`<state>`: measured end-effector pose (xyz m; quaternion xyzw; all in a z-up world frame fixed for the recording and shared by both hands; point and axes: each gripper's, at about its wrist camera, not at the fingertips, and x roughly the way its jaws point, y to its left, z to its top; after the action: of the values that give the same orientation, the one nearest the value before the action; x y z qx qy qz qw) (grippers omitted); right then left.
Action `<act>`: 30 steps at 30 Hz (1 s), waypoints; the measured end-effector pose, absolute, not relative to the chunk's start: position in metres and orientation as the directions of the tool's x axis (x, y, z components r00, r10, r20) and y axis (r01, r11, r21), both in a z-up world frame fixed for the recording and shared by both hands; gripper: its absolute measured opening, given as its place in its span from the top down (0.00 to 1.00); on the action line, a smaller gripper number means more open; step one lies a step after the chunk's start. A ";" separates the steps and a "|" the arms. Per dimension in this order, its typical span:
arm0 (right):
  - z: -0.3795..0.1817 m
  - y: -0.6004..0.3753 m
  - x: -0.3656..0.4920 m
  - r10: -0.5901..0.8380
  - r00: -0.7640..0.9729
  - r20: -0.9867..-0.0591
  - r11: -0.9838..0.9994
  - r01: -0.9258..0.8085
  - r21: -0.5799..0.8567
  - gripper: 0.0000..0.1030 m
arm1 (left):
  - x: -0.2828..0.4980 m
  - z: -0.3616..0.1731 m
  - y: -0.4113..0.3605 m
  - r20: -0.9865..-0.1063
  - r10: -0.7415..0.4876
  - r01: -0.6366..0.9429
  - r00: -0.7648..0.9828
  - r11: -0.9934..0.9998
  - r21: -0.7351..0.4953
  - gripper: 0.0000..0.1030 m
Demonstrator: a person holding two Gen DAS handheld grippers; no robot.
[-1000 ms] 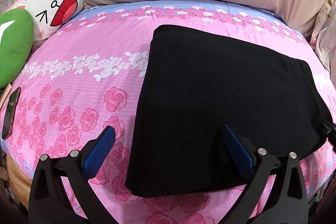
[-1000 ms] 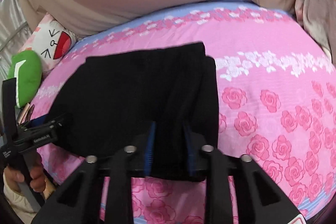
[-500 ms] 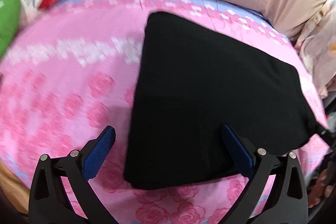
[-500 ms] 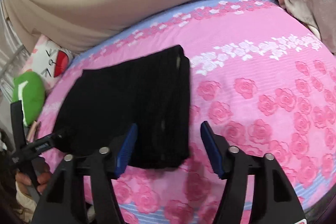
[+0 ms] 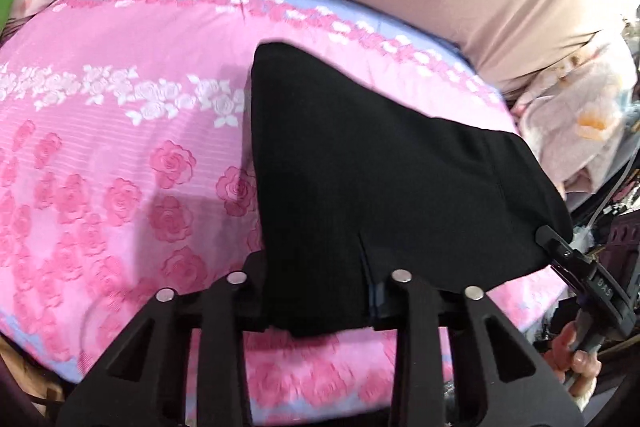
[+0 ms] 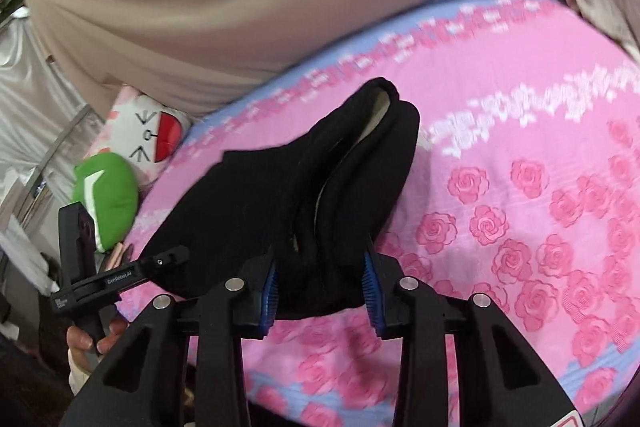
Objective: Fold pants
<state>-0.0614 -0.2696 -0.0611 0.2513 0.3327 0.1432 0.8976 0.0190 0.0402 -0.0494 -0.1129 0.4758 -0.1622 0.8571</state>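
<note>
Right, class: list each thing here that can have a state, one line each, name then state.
pants: folded, near edge lifted off the bed
left gripper: shut on the near edge of the pants
right gripper: shut on the other near corner
bedsheet: spread flat
cartoon pillow: lying at the bed's edge

Home bedroom, rose-print pink bedsheet (image 5: 120, 147), cartoon-face pillow (image 6: 148, 135), green plush (image 6: 106, 195)

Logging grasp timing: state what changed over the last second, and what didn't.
Both grippers closed on the black pants: the left gripper from wide open, the right gripper after reopening. The near edge now lifts off the pink bedsheet. The pillows haven't moved.
</note>
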 end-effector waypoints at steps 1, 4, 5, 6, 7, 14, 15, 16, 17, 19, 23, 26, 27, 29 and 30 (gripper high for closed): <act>-0.060 -0.269 -0.065 0.420 0.737 -0.529 0.836 -0.088 0.542 0.67 | 0.012 -0.045 0.042 -0.777 -0.398 0.185 0.487 0.917 -0.353 0.71; -0.097 -0.277 -0.064 0.405 0.675 -0.616 0.838 -0.006 0.545 0.61 | 0.006 -0.062 0.037 -0.812 -0.383 0.183 0.441 0.924 -0.336 0.59; -0.112 -0.281 -0.063 0.398 0.649 -0.648 0.838 0.030 0.546 0.51 | 0.008 -0.073 0.033 -0.832 -0.351 0.175 0.430 0.936 -0.304 0.56; -0.125 -0.287 -0.064 0.421 0.645 -0.638 0.807 0.055 0.589 0.49 | 0.008 -0.079 0.034 -0.843 -0.333 0.161 0.423 0.943 -0.291 0.48; -0.127 -0.291 -0.067 0.444 0.657 -0.610 0.775 0.060 0.629 0.49 | 0.008 -0.083 0.035 -0.845 -0.326 0.135 0.424 0.945 -0.297 0.44; -0.047 -0.265 -0.056 0.321 0.778 -0.540 0.899 -0.071 0.432 0.80 | 0.001 -0.042 0.026 -0.773 -0.178 0.099 0.609 0.984 -0.149 0.28; -0.041 -0.255 -0.043 0.348 0.766 -0.540 0.900 -0.112 0.422 0.98 | 0.001 -0.036 0.023 -0.761 -0.174 0.102 0.625 0.985 -0.141 0.26; -0.038 -0.248 -0.033 0.357 0.756 -0.548 0.904 -0.134 0.405 0.99 | 0.002 -0.031 0.020 -0.746 -0.179 0.113 0.641 0.984 -0.139 0.20; -0.037 -0.237 -0.019 0.368 0.744 -0.558 0.911 -0.169 0.376 1.00 | 0.003 -0.029 0.015 -0.737 -0.179 0.121 0.652 0.984 -0.132 0.16; -0.043 -0.229 0.005 0.366 0.726 -0.582 0.918 -0.181 0.352 1.00 | 0.011 -0.035 0.003 -0.739 -0.137 0.123 0.659 0.990 -0.074 0.14; -0.085 -0.264 0.059 0.282 0.686 -0.671 0.935 -0.038 0.354 1.00 | 0.032 -0.066 -0.008 -0.799 -0.063 0.098 0.599 0.995 -0.006 0.14; -0.069 -0.281 0.043 0.340 0.709 -0.618 0.876 0.000 0.482 0.97 | 0.031 -0.073 0.001 -0.813 -0.076 0.071 0.577 0.997 -0.043 0.12; -0.059 -0.275 0.032 0.321 0.732 -0.600 0.891 -0.018 0.454 0.91 | 0.030 -0.073 0.002 -0.812 -0.074 0.066 0.579 0.997 -0.043 0.10; -0.047 -0.264 0.017 0.331 0.751 -0.572 0.901 -0.070 0.429 0.91 | 0.031 -0.074 0.003 -0.813 -0.069 0.070 0.578 0.997 -0.035 0.09; -0.050 -0.262 0.014 0.326 0.744 -0.583 0.908 -0.075 0.413 0.91 | 0.031 -0.075 0.002 -0.813 -0.069 0.070 0.578 0.997 -0.035 0.09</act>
<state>0.0141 -0.2619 -0.0499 0.1846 0.3406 0.1096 0.9154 0.0312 0.0025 -0.0745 0.0006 0.4579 -0.0389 0.8881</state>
